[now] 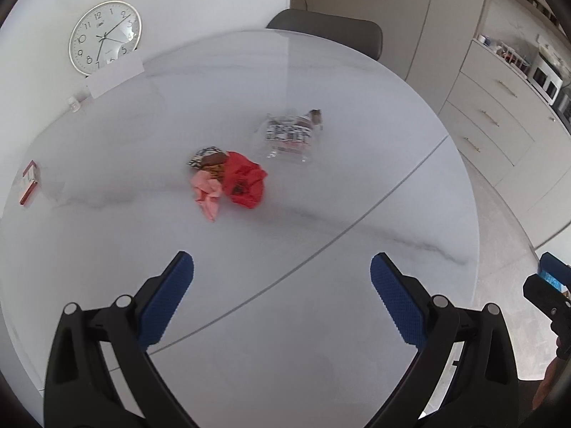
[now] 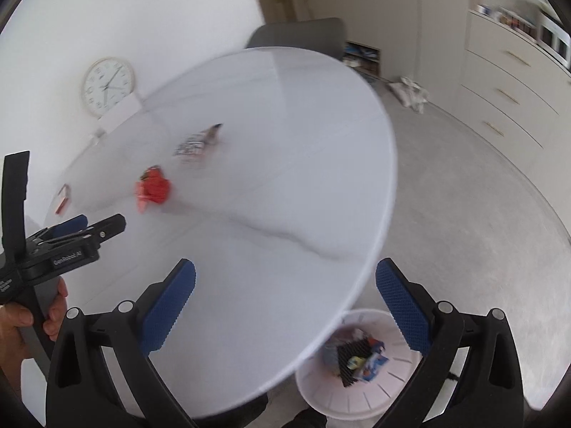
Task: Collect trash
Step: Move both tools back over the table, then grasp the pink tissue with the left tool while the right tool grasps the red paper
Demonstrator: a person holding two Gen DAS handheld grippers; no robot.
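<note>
A crumpled red wrapper (image 1: 244,182) lies mid-table with a pink paper scrap (image 1: 207,192) and a patterned wrapper (image 1: 208,158) against it. A clear plastic bag with a printed label (image 1: 289,137) lies just beyond. The red wrapper (image 2: 153,189) and the bag (image 2: 194,146) also show, blurred, in the right wrist view. My left gripper (image 1: 282,278) is open and empty above the near table. My right gripper (image 2: 285,285) is open and empty over the table's right edge, above a white trash bin (image 2: 357,367) on the floor holding several wrappers.
The round white marble table (image 1: 321,321) has a seam across it. A small red and white box (image 1: 30,187) lies at its left edge. A wall clock (image 1: 105,37) and a white card (image 1: 114,76) stand at the back. A grey chair (image 1: 328,32) stands behind; drawers (image 1: 499,114) line the right.
</note>
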